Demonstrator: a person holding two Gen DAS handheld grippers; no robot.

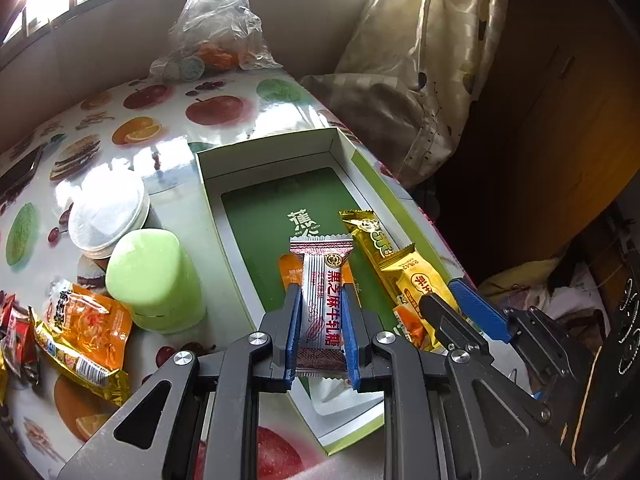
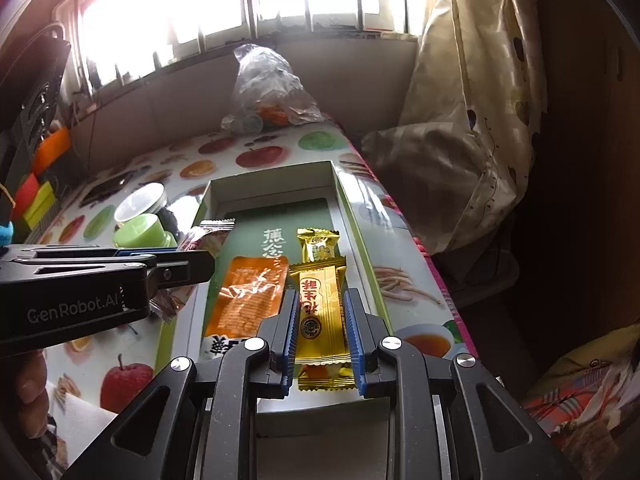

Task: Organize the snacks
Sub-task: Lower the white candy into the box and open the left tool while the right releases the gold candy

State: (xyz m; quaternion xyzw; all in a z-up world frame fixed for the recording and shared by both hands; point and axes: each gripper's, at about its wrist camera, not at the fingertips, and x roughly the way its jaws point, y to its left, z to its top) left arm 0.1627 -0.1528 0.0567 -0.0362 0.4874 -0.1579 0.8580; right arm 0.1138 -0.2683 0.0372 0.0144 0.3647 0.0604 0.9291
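An open box with a green floor point(image 1: 256, 204) point(image 2: 276, 216) lies on the fruit-print table. My left gripper point(image 1: 320, 292) is shut on a white and red candy packet point(image 1: 322, 300) and holds it over the box. My right gripper point(image 2: 320, 300) is shut on a gold snack bar point(image 2: 320, 312) over the box's right side; it also shows in the left wrist view point(image 1: 452, 292). A second gold bar point(image 1: 366, 232) point(image 2: 318, 244) and an orange packet point(image 2: 250, 296) lie in the box.
A green cup point(image 1: 154, 280) and a white lid point(image 1: 106, 214) stand left of the box. Several loose snack packets point(image 1: 86, 328) lie at the table's left. A clear plastic bag point(image 1: 216, 28) sits at the back. Bedding point(image 1: 420, 80) lies beyond the table's right edge.
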